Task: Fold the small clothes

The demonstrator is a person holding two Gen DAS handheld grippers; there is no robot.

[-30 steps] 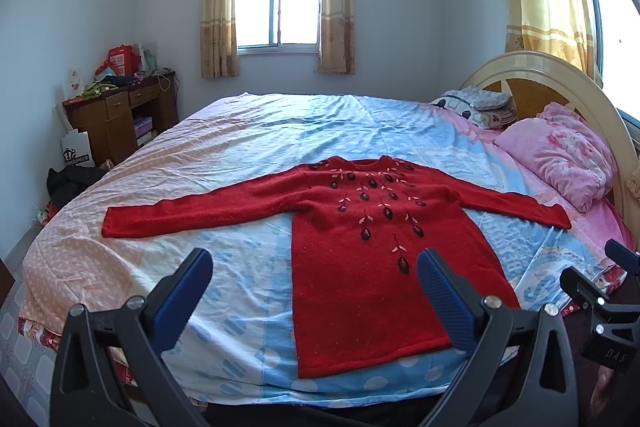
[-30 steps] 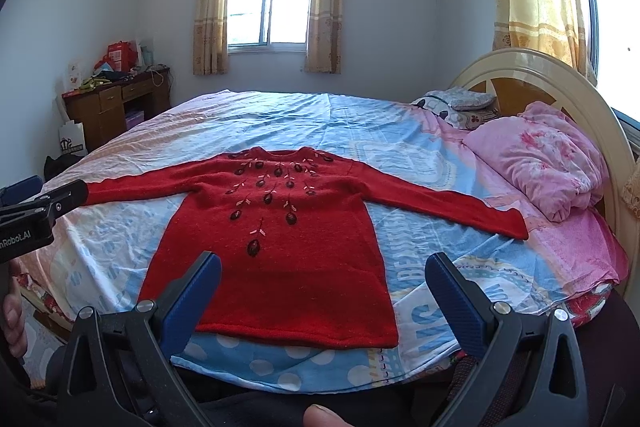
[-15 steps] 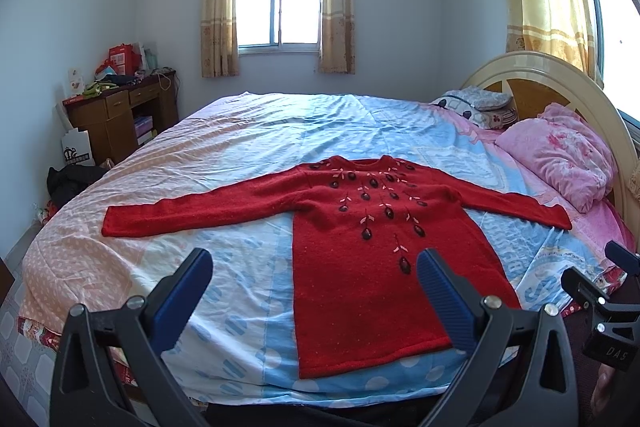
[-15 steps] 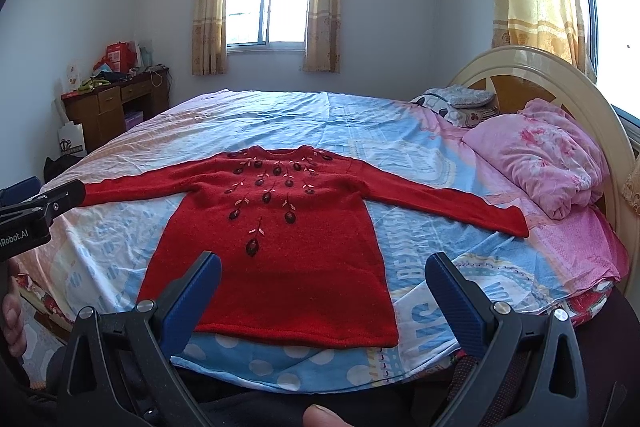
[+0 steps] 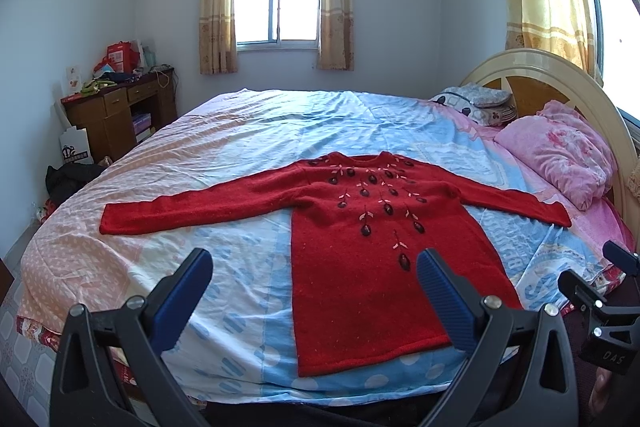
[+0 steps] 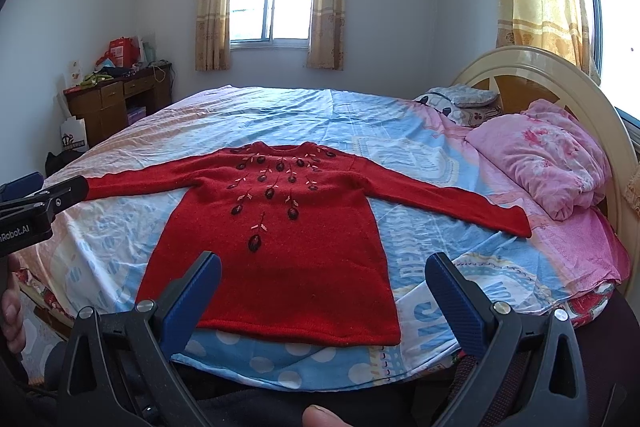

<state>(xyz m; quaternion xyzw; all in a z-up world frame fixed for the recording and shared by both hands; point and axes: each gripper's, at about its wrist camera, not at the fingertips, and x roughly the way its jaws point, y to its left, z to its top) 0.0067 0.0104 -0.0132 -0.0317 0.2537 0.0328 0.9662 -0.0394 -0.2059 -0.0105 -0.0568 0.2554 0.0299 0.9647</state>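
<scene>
While spread flat and face-up on the bed (image 5: 240, 131), sleeves out to both sides, red sweater (image 5: 372, 259) with dark leaf embroidery, hem near the bed's front edge. Left gripper (image 5: 316, 297) and right gripper (image 6: 324, 301) both gaping wide, empty, short of the hem. Readable: "DAS" on the right gripper's body, "Robot.AI" on the left's.

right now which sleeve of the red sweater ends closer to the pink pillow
The sleeve stretched toward the headboard side; its cuff stops just short of the pink pillow. The other sleeve points toward the desk side.
</scene>
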